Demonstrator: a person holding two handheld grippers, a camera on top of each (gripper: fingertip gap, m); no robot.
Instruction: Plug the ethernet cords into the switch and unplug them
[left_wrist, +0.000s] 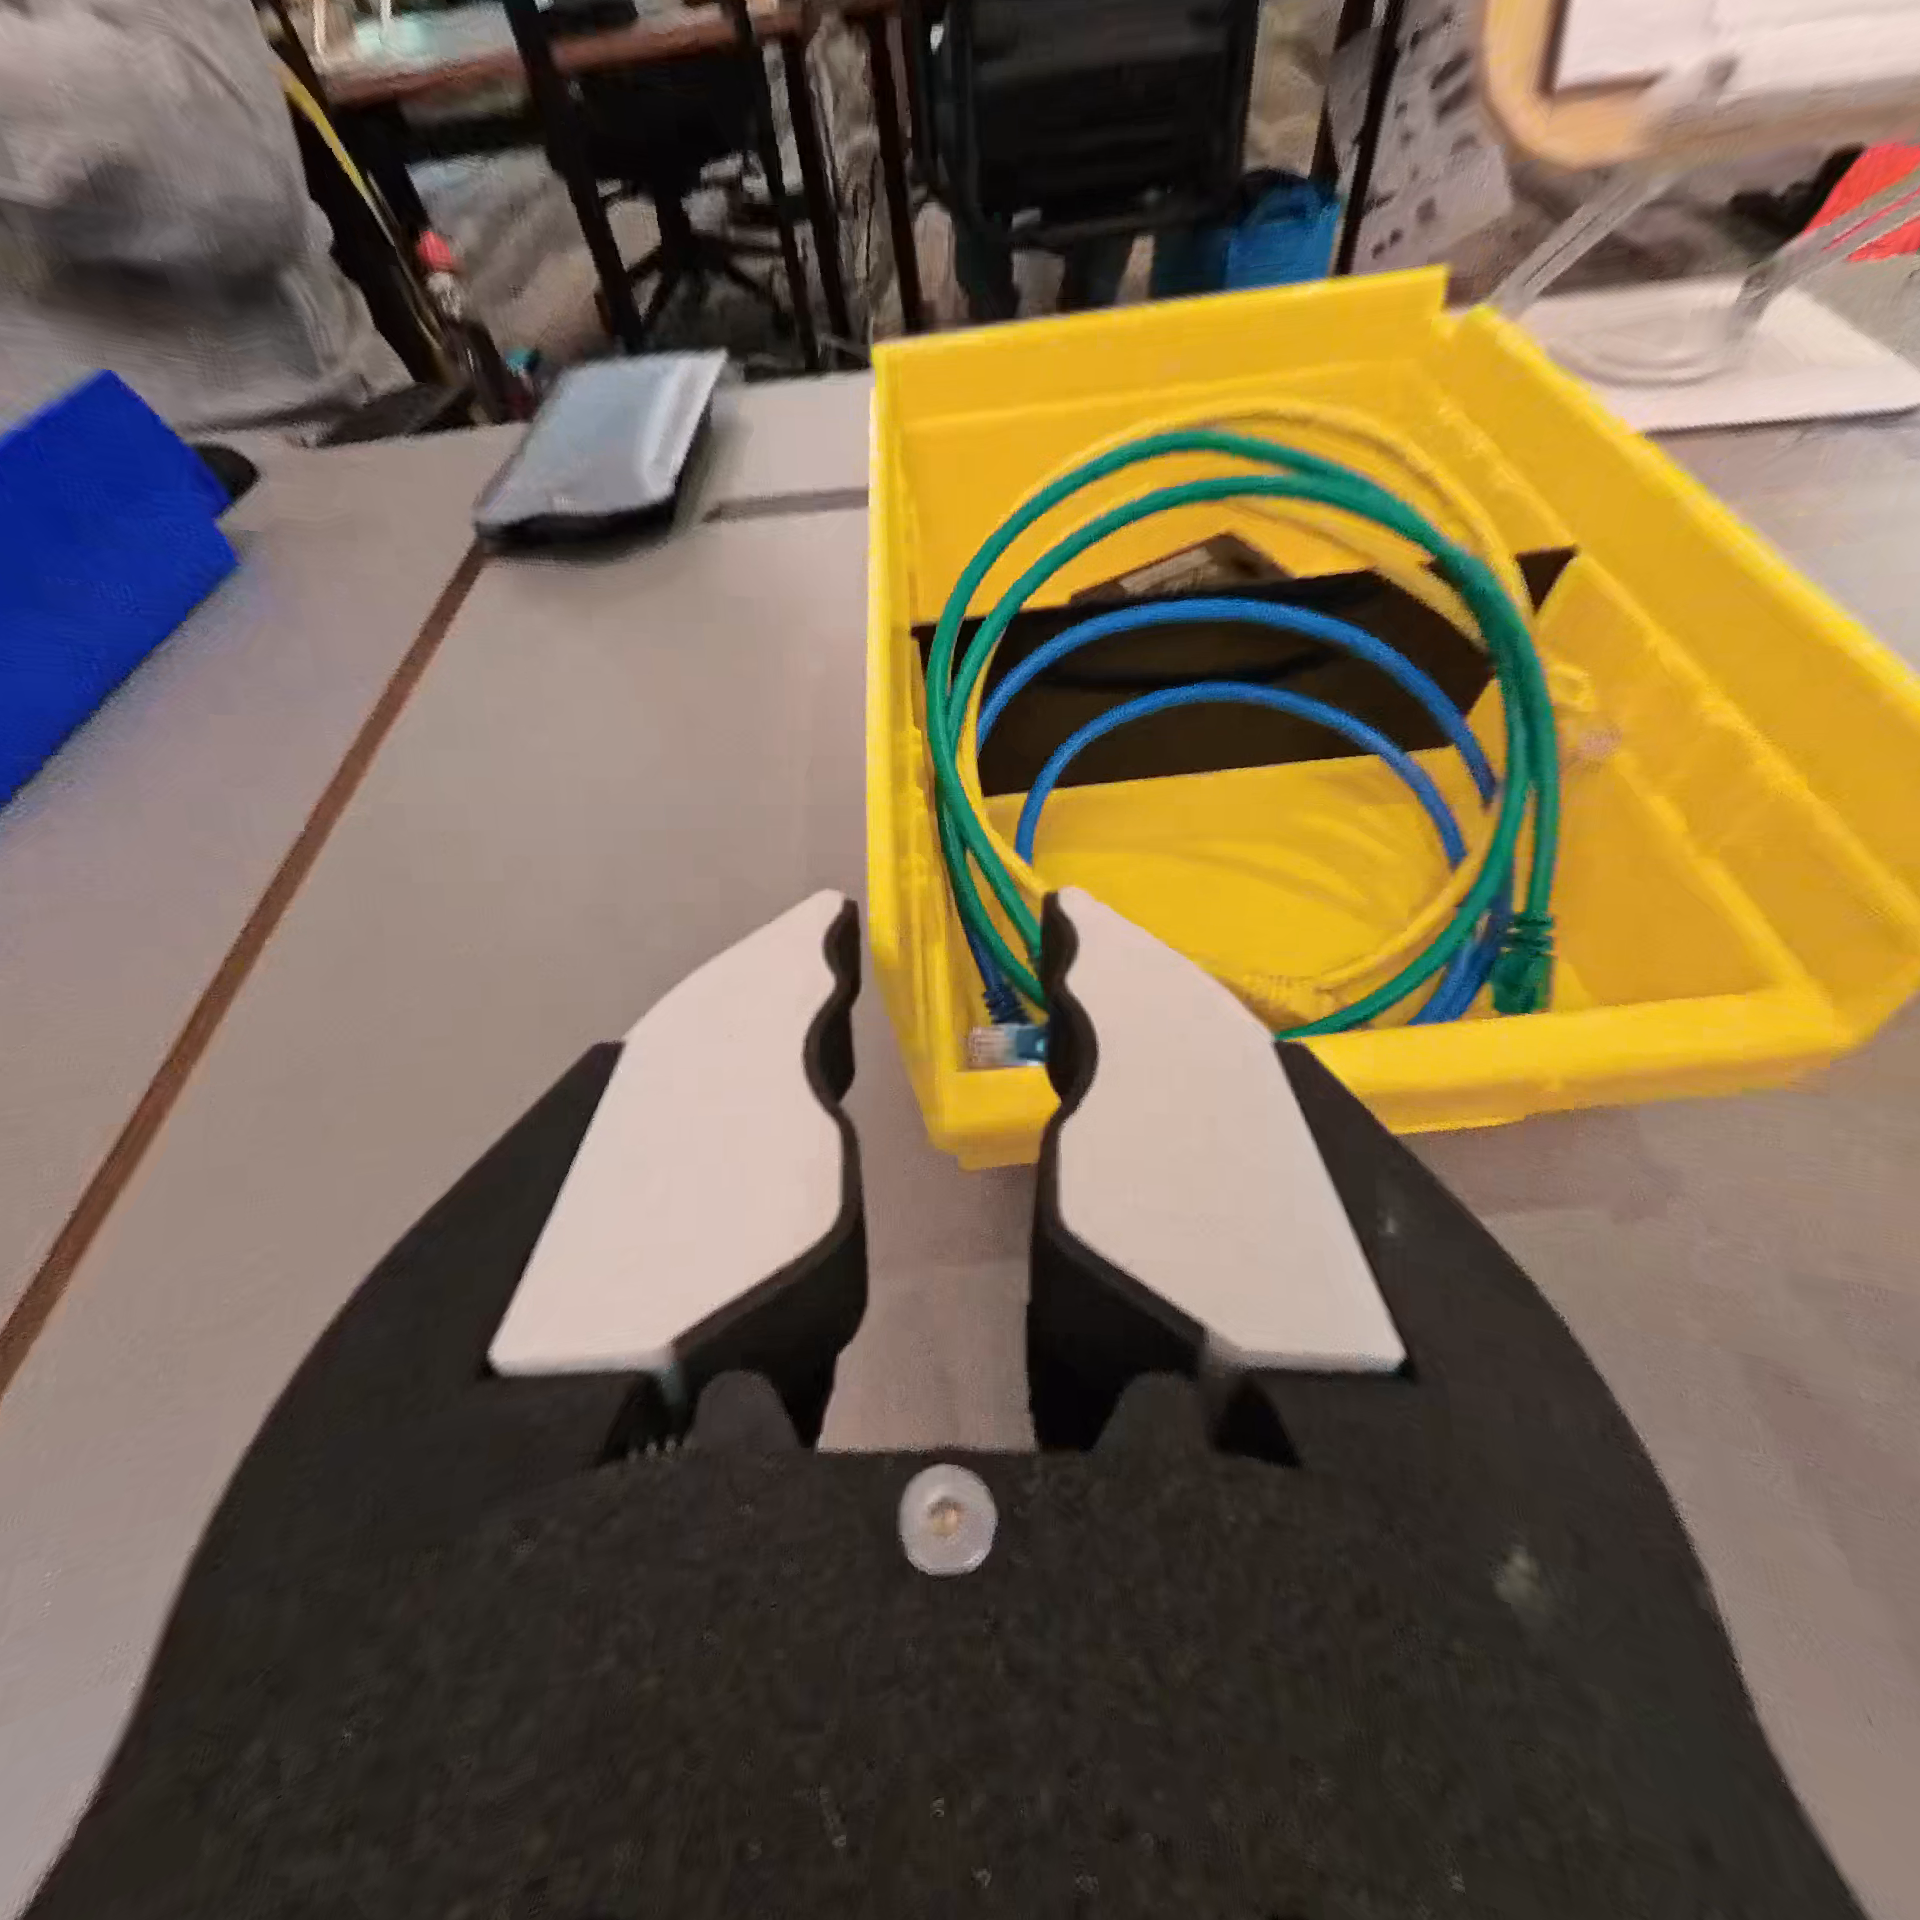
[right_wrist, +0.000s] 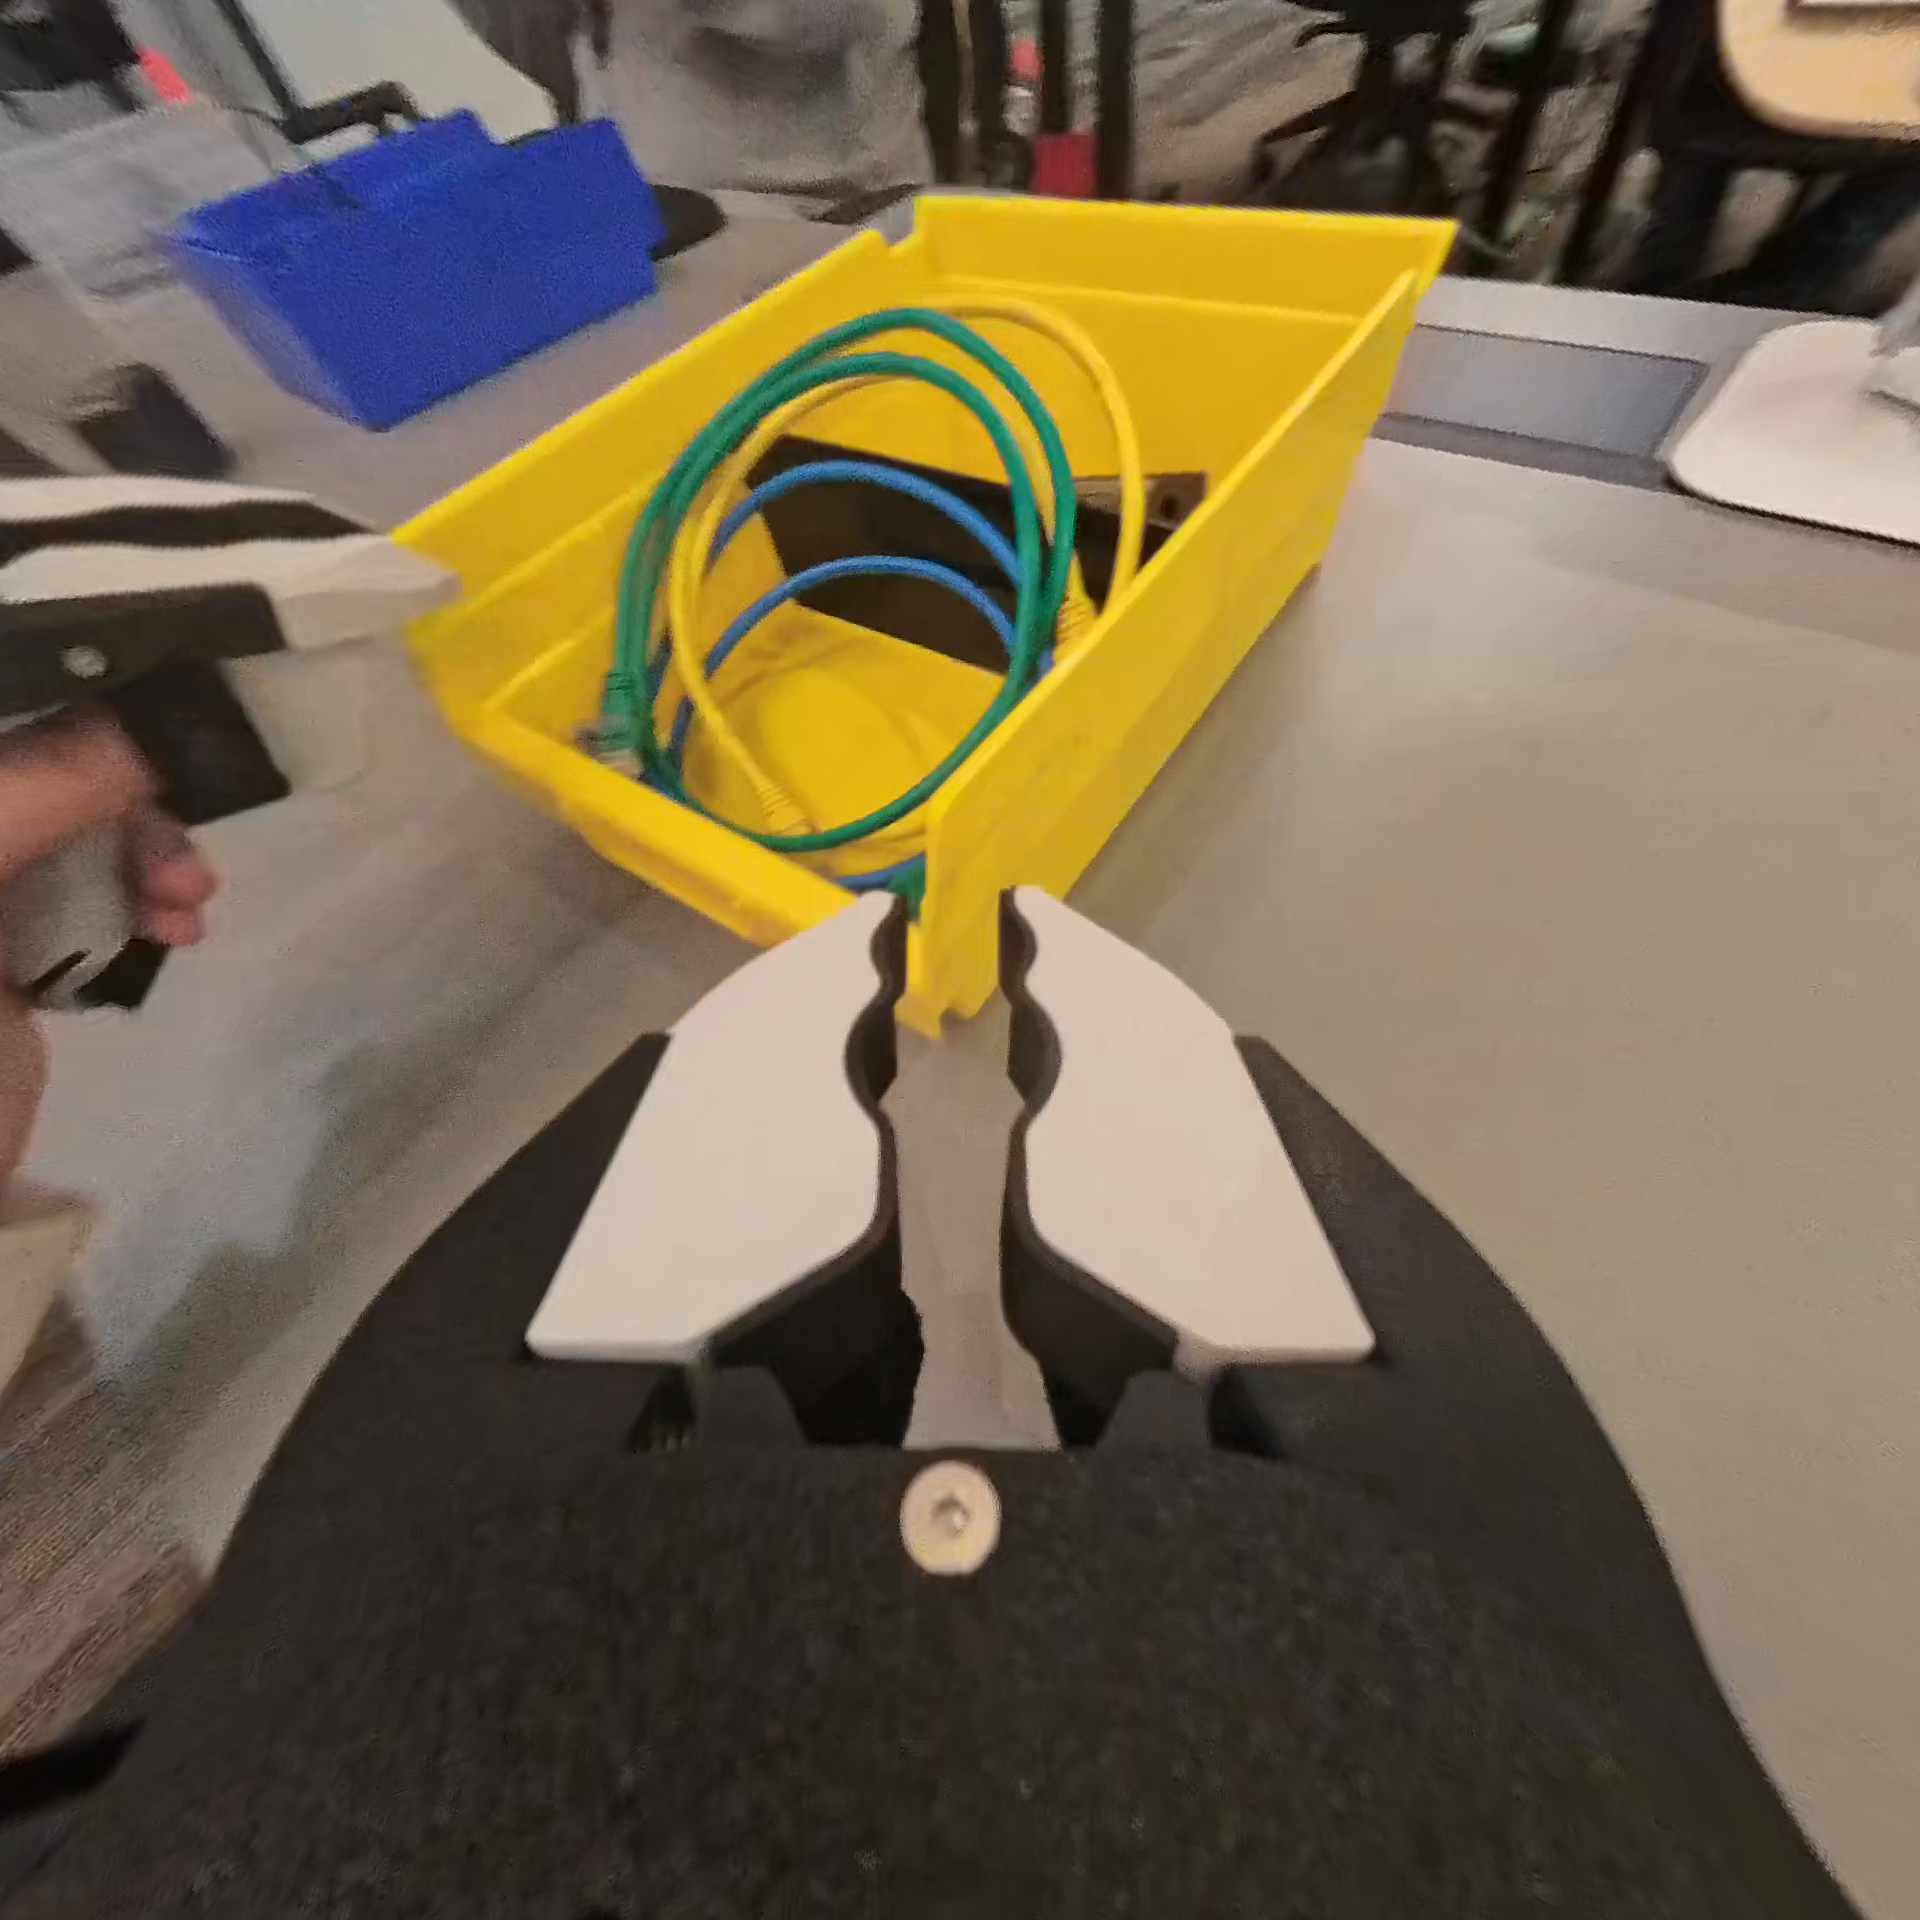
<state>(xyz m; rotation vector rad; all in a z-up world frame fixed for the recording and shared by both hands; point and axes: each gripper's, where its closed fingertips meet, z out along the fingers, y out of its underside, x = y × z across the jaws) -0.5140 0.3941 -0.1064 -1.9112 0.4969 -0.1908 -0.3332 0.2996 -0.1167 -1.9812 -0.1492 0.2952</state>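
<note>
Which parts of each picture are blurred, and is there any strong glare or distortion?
Left wrist view: the background furniture is blurred, the yellow bin and coiled cords only slightly soft; wide-angle bending curves the table seam. Right wrist view: motion blur smears the left gripper, the hand holding it and the blue bin; no strong glare in either.

Soft, even indoor light casts faint shadows on the worktop (left_wrist: 623, 779), while motion blur and wide-angle bending smear both views' edges.

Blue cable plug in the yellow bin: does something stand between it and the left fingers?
Yes. The yellow bin's low front wall stands between the left gripper and the blue plug, which lies inside the near corner.
</note>
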